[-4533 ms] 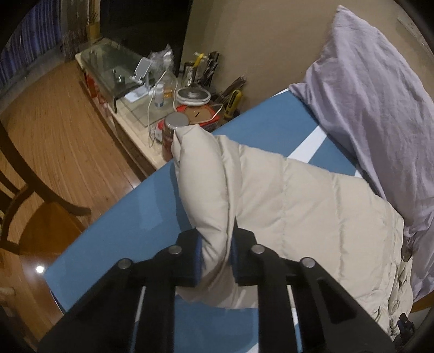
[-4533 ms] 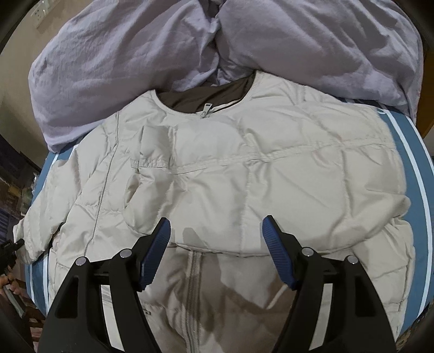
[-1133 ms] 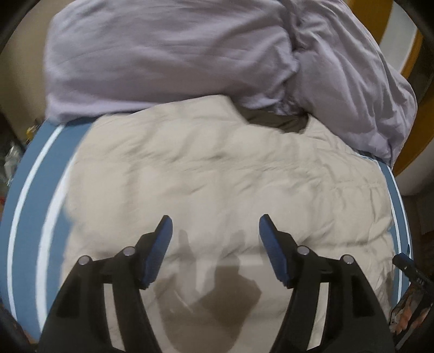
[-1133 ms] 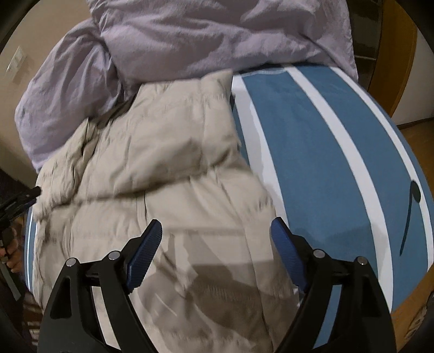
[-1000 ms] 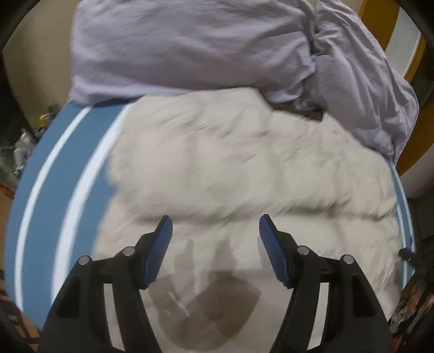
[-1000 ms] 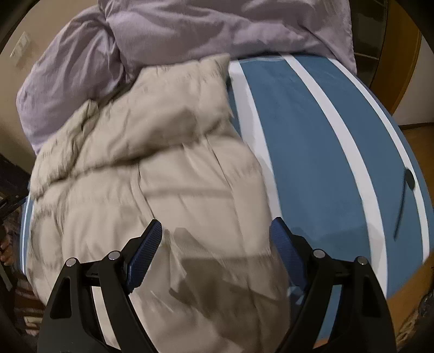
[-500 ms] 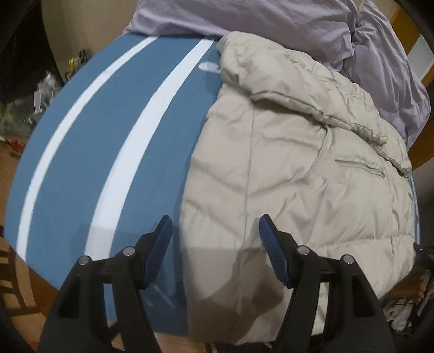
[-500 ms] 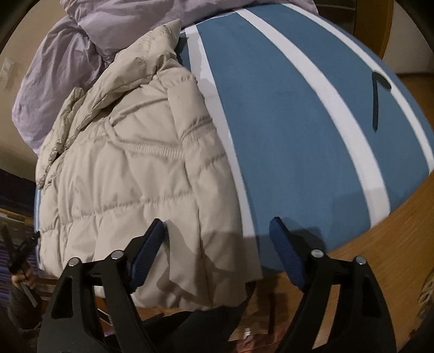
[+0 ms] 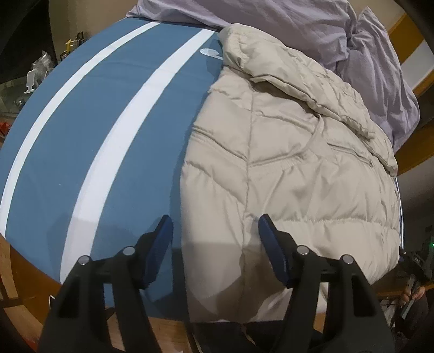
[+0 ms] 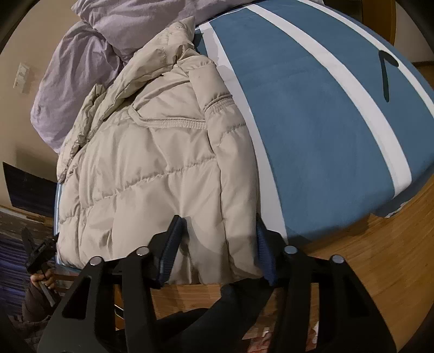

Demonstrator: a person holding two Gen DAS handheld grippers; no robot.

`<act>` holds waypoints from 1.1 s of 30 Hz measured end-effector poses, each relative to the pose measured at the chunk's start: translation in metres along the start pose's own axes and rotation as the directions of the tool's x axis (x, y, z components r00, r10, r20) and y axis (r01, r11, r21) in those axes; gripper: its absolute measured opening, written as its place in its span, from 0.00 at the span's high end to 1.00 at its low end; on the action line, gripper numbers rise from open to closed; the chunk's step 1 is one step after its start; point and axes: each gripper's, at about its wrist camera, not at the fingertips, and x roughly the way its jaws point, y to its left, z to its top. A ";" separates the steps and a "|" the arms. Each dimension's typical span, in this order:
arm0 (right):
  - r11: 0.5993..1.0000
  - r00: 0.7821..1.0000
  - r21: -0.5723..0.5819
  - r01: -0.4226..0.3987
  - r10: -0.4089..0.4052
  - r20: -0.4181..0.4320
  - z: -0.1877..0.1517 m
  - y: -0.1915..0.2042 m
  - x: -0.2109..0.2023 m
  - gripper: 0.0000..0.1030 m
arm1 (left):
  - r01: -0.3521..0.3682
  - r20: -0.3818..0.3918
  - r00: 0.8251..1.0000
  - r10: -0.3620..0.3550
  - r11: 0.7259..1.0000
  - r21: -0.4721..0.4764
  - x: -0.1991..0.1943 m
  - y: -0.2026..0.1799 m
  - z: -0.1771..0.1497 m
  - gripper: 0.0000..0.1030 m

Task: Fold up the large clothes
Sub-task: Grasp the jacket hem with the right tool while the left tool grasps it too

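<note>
Lying lengthwise on the blue striped mattress (image 9: 89,141), the beige puffer jacket (image 9: 293,168) points its collar at the lilac bedding (image 9: 312,24) and hangs its hem over the near edge, with bare mattress on both sides. The left gripper (image 9: 215,245) stands apart around the hem corner. The right gripper (image 10: 217,247), just closing, straddles the other corner; contact is unclear. Wood floor (image 10: 379,258) lies below.

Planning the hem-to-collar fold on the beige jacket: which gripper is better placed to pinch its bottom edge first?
Right. The right gripper has just been closing, its jaws straddling the jacket's bottom corner. The left gripper stands open, one jaw over the blue cover, only its other jaw against the fabric.
</note>
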 end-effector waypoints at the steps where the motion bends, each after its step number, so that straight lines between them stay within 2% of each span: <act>1: 1.000 1.000 0.003 -0.003 0.003 0.002 0.000 0.000 0.001 0.54 | 0.005 -0.001 1.000 -0.005 1.000 0.001 0.000 -0.001 -0.001 0.42; 3: 1.000 1.000 0.008 -0.016 0.015 0.006 -0.002 0.000 0.002 0.63 | 0.031 -0.005 1.000 -0.031 1.000 -0.002 0.000 -0.002 -0.004 0.53; 5: 1.000 1.000 0.019 -0.025 0.025 0.016 -0.003 0.000 0.002 0.76 | 0.043 -0.004 0.999 -0.044 0.999 -0.007 0.000 -0.005 -0.005 0.60; 7: 0.999 0.999 0.025 -0.037 0.036 0.033 -0.003 0.003 0.000 0.85 | 0.061 0.005 0.998 -0.061 0.998 -0.009 -0.001 -0.007 -0.006 0.71; 9: 0.999 0.998 0.016 -0.032 0.031 0.055 -0.002 0.007 -0.004 0.87 | 0.071 0.020 0.997 -0.071 0.997 0.000 -0.005 -0.011 -0.006 0.82; 11: 1.000 0.996 0.010 -0.029 0.028 0.080 0.000 0.011 -0.010 0.89 | 0.074 0.033 0.997 -0.074 0.997 0.007 -0.009 -0.014 -0.003 0.87; 23: 0.996 0.972 -0.078 -0.053 0.069 0.226 0.042 0.055 -0.043 0.90 | 0.075 0.130 0.988 -0.079 0.997 0.029 -0.049 -0.036 0.028 0.90; 33: 0.986 0.950 -0.152 -0.062 0.105 0.294 0.105 0.085 -0.049 0.90 | 0.046 0.242 0.969 -0.059 0.997 0.058 -0.082 -0.061 0.081 0.90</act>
